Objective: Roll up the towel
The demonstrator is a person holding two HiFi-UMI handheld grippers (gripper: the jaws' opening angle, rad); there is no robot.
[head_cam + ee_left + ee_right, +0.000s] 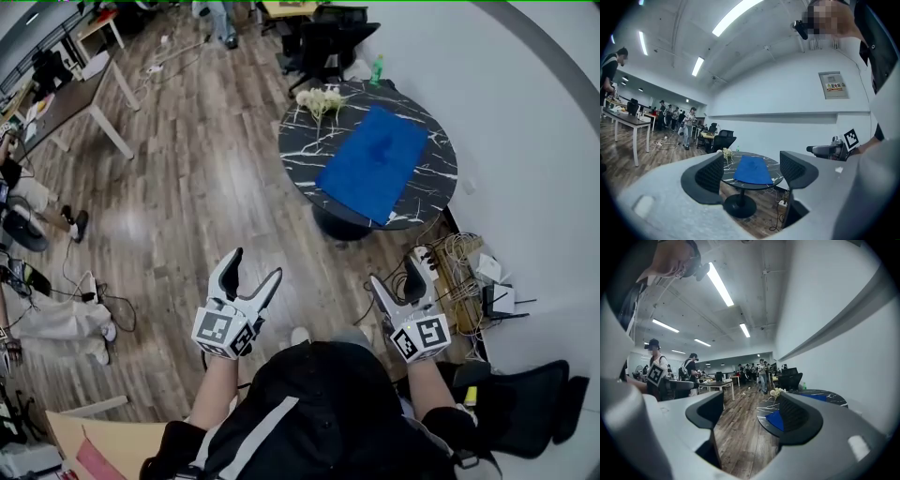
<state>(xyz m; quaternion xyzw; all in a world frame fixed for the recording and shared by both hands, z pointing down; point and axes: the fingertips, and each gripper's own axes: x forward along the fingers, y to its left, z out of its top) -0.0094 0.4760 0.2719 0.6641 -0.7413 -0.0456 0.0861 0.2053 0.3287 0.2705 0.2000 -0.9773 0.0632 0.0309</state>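
We stand on a wood plank floor [206, 187], well back from a round dark bench [302, 150] with white veining, set close to the white wall. The blue towel [372, 161] lies flat and fully spread on the bench top, unrolled, one short edge reaching the near rim. We hold the left gripper [255, 264] and the right gripper [398, 269] low in front of our body, above the floor and well apart from the bench. Each has its fingers [710, 176] spread wide with nothing between them. A pale bunch of flowers [319, 98] rests on the far side of the bench, just beside the towel's far corner, and a small green bottle [377, 67] stands beyond it.
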